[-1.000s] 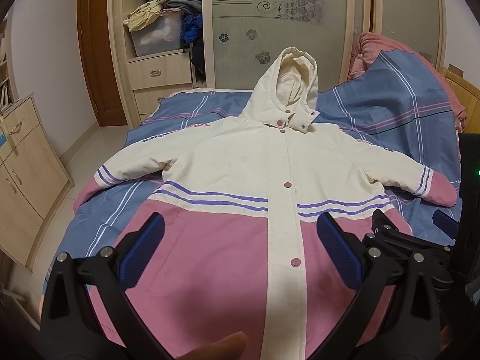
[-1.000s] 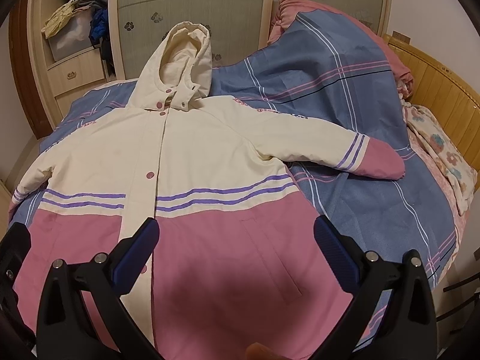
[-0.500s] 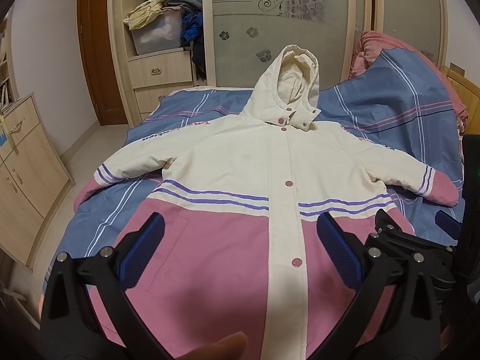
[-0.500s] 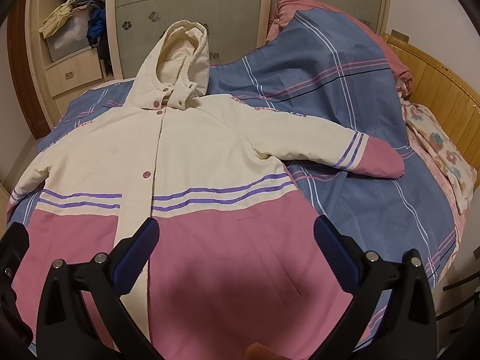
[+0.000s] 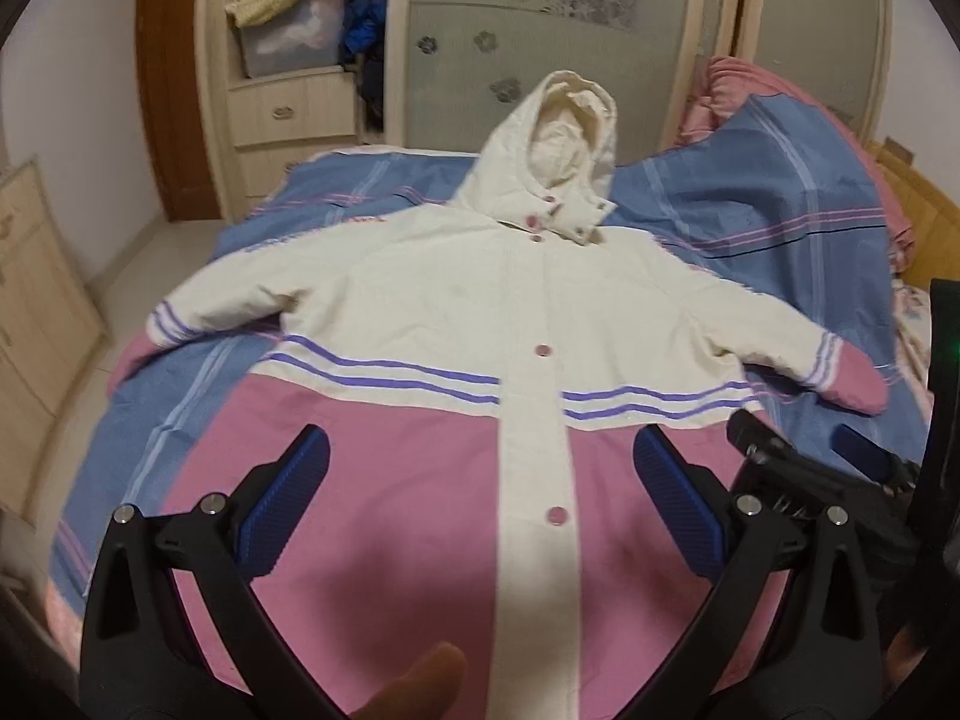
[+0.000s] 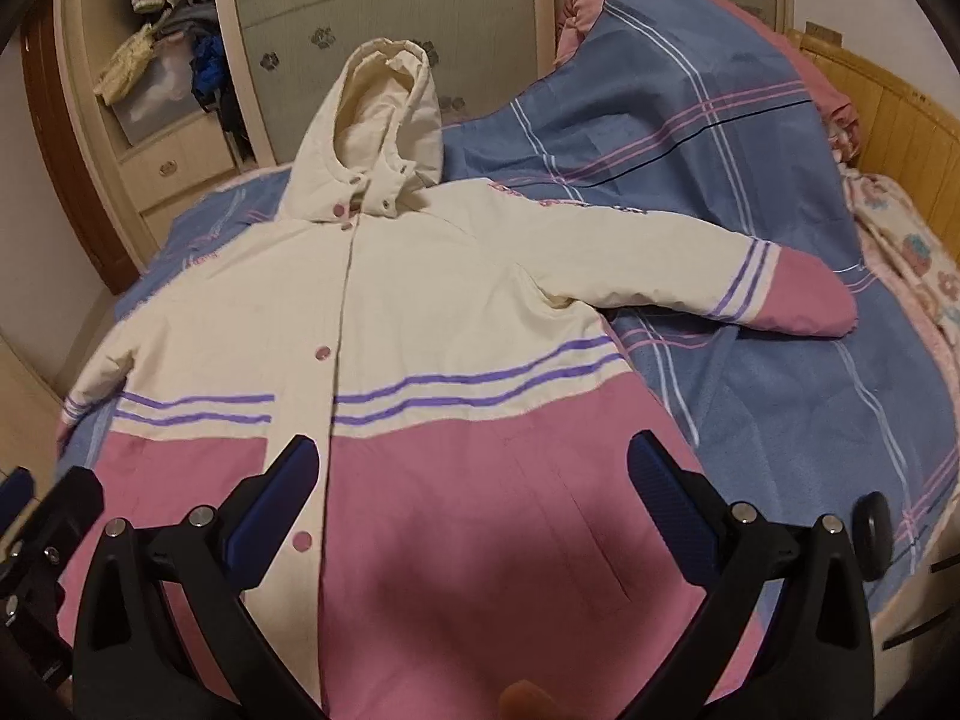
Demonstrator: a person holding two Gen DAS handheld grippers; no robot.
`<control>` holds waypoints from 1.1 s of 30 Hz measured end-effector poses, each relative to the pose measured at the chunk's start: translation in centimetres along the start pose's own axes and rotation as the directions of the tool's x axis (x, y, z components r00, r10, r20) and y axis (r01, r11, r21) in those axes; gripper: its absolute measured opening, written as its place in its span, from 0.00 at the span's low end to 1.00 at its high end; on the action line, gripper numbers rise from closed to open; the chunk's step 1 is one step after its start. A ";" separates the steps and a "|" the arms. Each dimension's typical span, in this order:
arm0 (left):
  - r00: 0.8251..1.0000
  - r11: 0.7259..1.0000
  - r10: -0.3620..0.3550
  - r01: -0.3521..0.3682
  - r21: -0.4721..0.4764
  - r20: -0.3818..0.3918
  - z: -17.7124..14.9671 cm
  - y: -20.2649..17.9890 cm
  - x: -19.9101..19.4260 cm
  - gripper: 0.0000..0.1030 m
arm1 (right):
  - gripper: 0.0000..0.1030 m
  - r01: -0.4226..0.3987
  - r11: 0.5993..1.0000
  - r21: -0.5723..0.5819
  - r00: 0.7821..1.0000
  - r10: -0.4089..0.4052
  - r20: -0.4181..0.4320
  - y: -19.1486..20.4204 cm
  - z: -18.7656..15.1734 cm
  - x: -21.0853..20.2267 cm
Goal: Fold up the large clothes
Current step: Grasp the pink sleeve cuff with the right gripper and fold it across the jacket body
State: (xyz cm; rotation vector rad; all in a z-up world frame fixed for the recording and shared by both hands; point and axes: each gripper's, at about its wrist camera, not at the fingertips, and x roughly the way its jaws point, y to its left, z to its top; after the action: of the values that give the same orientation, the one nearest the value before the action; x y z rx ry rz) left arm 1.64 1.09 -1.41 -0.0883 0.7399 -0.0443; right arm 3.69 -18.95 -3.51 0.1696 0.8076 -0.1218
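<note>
Coat (image 5: 456, 312): matt padded cloth. Bedspread (image 6: 780, 396): soft woven cloth. Fingers (image 5: 288, 498): ribbed blue rubbery pads, matt black plastic frames. Wardrobe doors (image 5: 540, 48), top centre: frosted patterned glass.

Location type: domestic bedroom.

Identifying features:
- A bed (image 6: 780, 420) occupies most of both views. It is covered with a blue plaid quilt (image 6: 690, 120) bunched up toward a wooden headboard (image 6: 900, 120).
- A floral-print sheet (image 6: 918, 264) lies along the headboard side.
- A built-in wardrobe (image 5: 540, 30) with frosted, flower-patterned sliding doors stands past the bed.
- An open wardrobe compartment (image 5: 300, 18) holds piled clothing and a translucent storage box above light wooden drawers (image 5: 288, 114).
- A brown wooden door (image 5: 174, 90) stands beside the wardrobe.
- A light wooden cabinet (image 5: 36, 300) stands along the white wall.
</note>
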 end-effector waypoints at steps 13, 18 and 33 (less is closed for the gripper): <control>0.994 0.994 -0.088 0.083 -0.076 -0.063 1.4 -1.2 3.5 0.98 | 0.99 -0.009 0.813 0.582 0.977 0.132 -0.170 -29.3 4.8 11.4; 0.995 0.997 -0.076 0.076 -0.006 -0.062 2.9 -4.5 6.0 0.98 | 0.99 -0.008 0.595 0.803 0.973 0.188 -0.130 -38.9 3.7 16.5; 0.992 0.987 -0.024 0.004 -0.160 -0.122 3.8 1.1 9.6 0.98 | 0.05 -0.430 0.841 0.330 0.899 0.362 0.248 -18.8 17.7 5.4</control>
State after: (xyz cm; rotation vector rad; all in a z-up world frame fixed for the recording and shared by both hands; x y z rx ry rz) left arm 11.29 1.77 -5.23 -0.2451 0.8660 -0.0041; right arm 16.63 -41.11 2.65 0.6822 0.5483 0.1038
